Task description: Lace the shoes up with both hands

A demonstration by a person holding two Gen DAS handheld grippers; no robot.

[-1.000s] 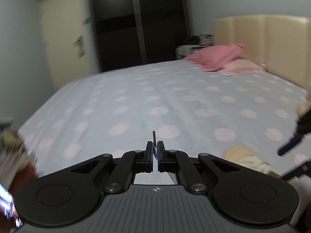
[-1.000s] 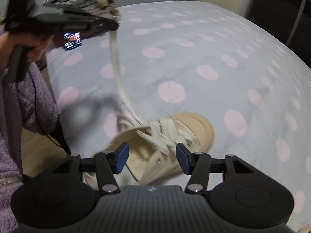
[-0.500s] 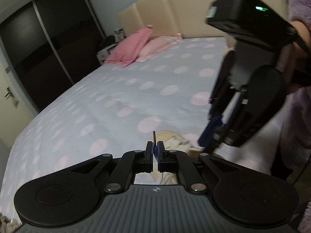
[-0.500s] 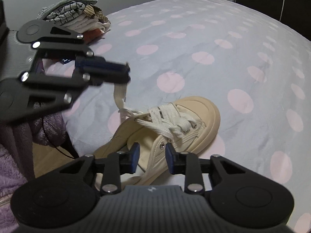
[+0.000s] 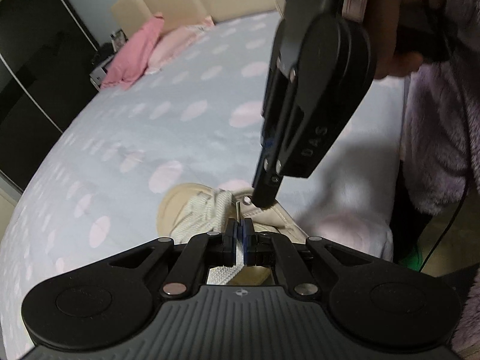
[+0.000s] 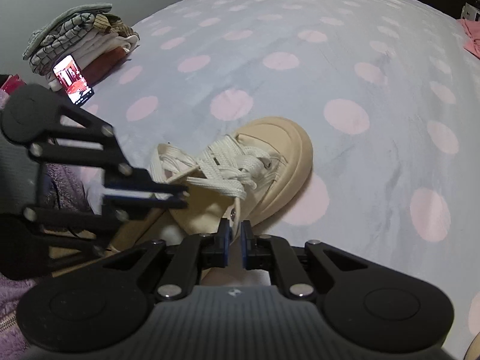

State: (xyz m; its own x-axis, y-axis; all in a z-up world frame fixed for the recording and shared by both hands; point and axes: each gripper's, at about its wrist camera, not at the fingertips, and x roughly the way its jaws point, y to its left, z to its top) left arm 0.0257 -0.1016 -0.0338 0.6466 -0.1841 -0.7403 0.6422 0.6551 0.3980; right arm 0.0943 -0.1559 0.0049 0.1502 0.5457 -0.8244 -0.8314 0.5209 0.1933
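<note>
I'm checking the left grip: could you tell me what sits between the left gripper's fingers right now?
In the left wrist view, the left gripper is shut on the white lace, whose dark aglet sticks up toward an eyelet on the beige shoe.

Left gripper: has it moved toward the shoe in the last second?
Yes. The left gripper, up near the folded clothes a second ago, has come down to the shoe, its jaws shut on the lace.

The shoe (image 6: 240, 177) heel hides beneath the left gripper (image 6: 180, 196); the right gripper (image 5: 265, 201) tips' gap hides.
</note>
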